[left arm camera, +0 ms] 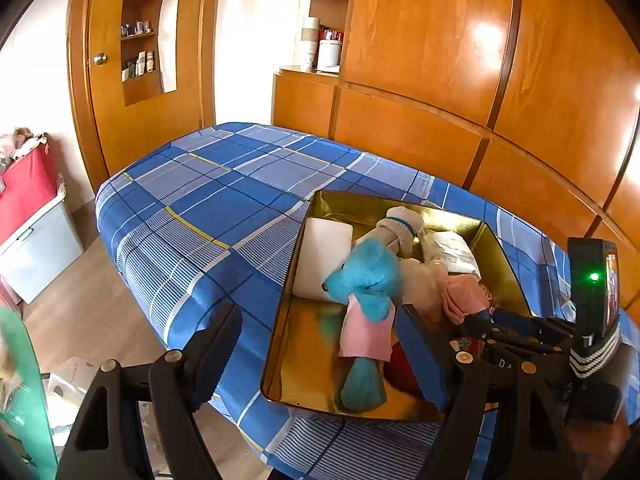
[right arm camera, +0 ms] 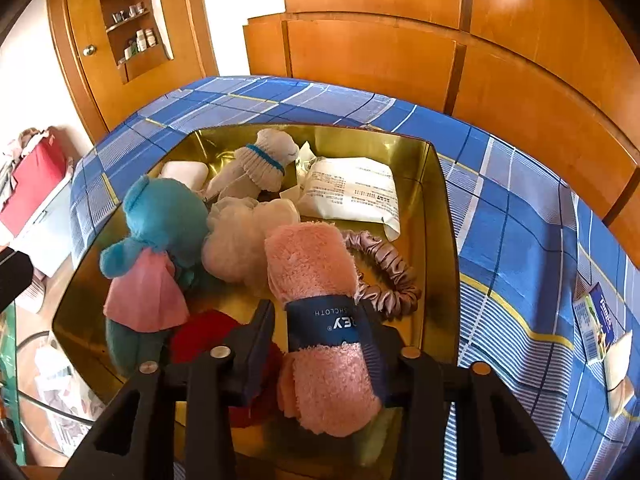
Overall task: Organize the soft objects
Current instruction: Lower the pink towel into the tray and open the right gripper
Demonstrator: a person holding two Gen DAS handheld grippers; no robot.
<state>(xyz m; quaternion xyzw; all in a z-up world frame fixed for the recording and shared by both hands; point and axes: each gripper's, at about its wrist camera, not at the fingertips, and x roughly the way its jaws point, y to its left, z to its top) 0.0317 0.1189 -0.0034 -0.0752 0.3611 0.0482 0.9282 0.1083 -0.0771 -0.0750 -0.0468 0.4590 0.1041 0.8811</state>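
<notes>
Holding: rolled pink washcloth (right arm camera: 320, 312) between the right gripper (right arm camera: 324, 340) fingers, which stand partly closed with pads against the roll at its blue paper band; lower end hangs toward the camera, upper end lies over the tin's contents.
Location of washcloth: over the near middle of the gold tin (right arm camera: 436, 208), apparently low enough to rest on what lies there; contact with the floor hidden.
Reason for grip, judged: banded middle is the firmest part, so the roll stays wound while being set in.
Neighbours in tin: blue plush toy in a pink dress (right arm camera: 156, 240) to the left, cream puff (right arm camera: 240, 236) just behind, mauve scrunchie (right arm camera: 384, 276) just right and partly under the roll, red cloth (right arm camera: 208, 336) beneath the left finger.
Far end of tin: sock-like doll with blue trim (right arm camera: 264, 168), white printed packet (right arm camera: 352, 192), white pad (right arm camera: 184, 172) against the back corner.
Packing, judged: bulky items at the rear and sides leave the near middle free for the roll.
Left gripper (left arm camera: 320, 356): fingers wide apart, nothing between the pads; one finger outside the tin's left wall over the bed (left arm camera: 180, 208), the other above the interior.
Reason, judged: waiting, or ready to steady the tin.
Outside the tin: small carton (right arm camera: 596, 320) and packet on the plaid cover, not yet sorted.
</notes>
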